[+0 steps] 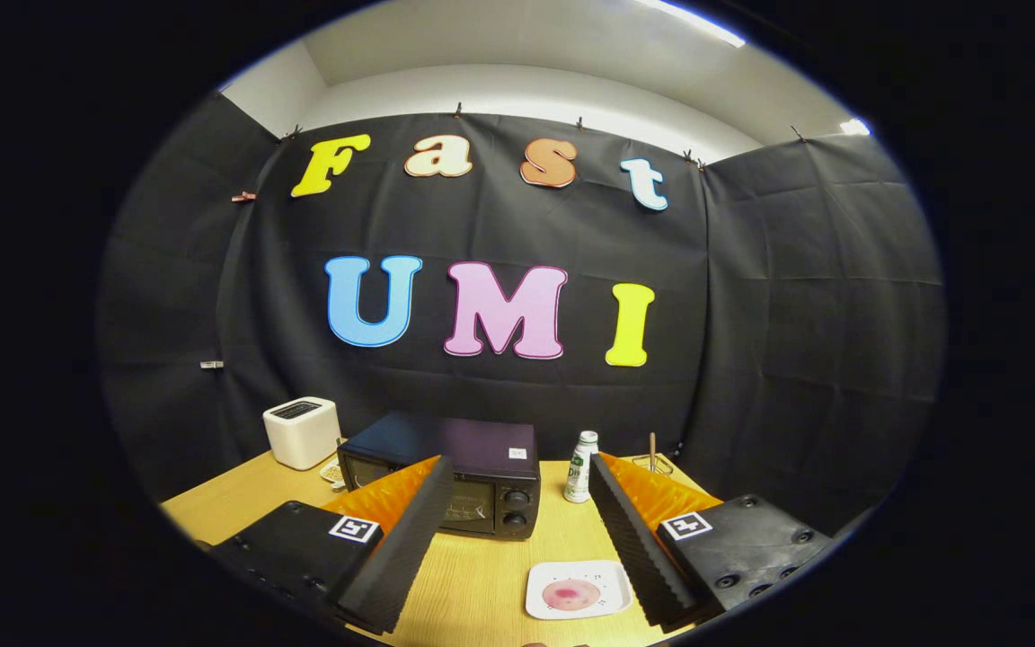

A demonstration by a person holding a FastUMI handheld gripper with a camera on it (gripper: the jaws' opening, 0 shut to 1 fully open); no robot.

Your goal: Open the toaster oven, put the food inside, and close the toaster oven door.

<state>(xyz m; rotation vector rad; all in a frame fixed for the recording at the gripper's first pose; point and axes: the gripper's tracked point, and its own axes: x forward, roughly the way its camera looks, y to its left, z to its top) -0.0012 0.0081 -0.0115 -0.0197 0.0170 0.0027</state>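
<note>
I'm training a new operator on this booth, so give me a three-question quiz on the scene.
1. True or false: the toaster oven door is shut.
2. What lies between the gripper fingers, nearest the camera? A) the bottle B) the plate with pink food C) the white toaster
3. Fill in: the gripper's fingers are ____, holding nothing.

Key: 1 true; 2 B; 3 open
</note>
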